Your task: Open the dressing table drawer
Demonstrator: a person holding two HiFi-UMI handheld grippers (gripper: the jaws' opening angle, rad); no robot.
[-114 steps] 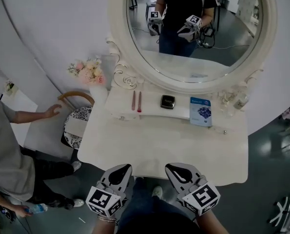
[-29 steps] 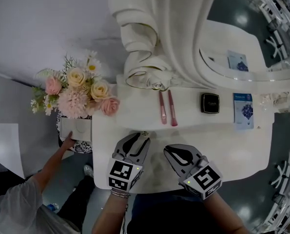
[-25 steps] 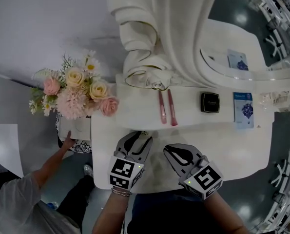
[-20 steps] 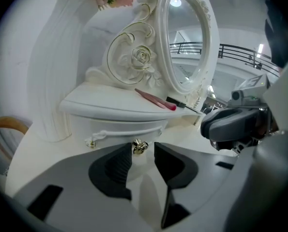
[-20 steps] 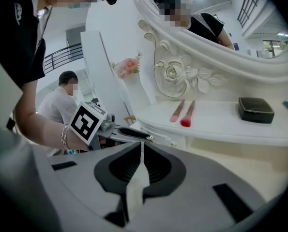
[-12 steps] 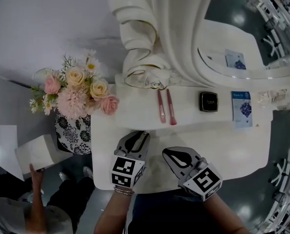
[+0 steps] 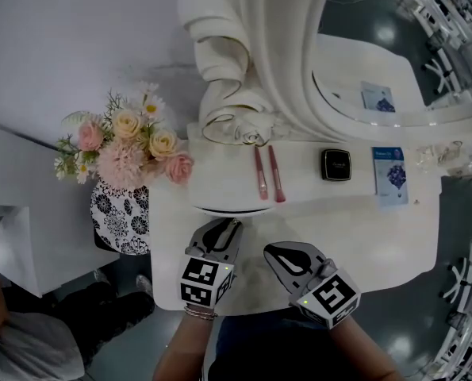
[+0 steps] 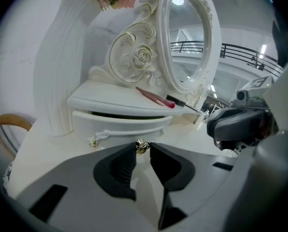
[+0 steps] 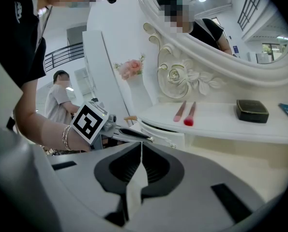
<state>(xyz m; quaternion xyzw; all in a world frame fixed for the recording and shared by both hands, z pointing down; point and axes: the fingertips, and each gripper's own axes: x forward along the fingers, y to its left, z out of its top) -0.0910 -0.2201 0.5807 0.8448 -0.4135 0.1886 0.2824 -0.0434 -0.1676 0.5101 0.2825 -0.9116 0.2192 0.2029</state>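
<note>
Our left gripper [image 7: 232, 224] is clamped on the knob [image 8: 142, 146] of the drawer [image 8: 119, 125], under the left shelf [image 8: 110, 100] — drawer looks barely cracked, main pull not yet done. Right gripper [image 9: 140, 143] idle — jaws together, nothing held.

Brushes [image 8: 156, 97] on shelf [image 8: 102, 96] above drawer [image 8: 119, 126]

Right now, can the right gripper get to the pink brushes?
Probably yes. The pink brushes lie uncovered on the shelf ahead of the right gripper, with bare tabletop between. The left gripper is aside, on the drawer knob. The right jaws are shut and must open first.
</note>
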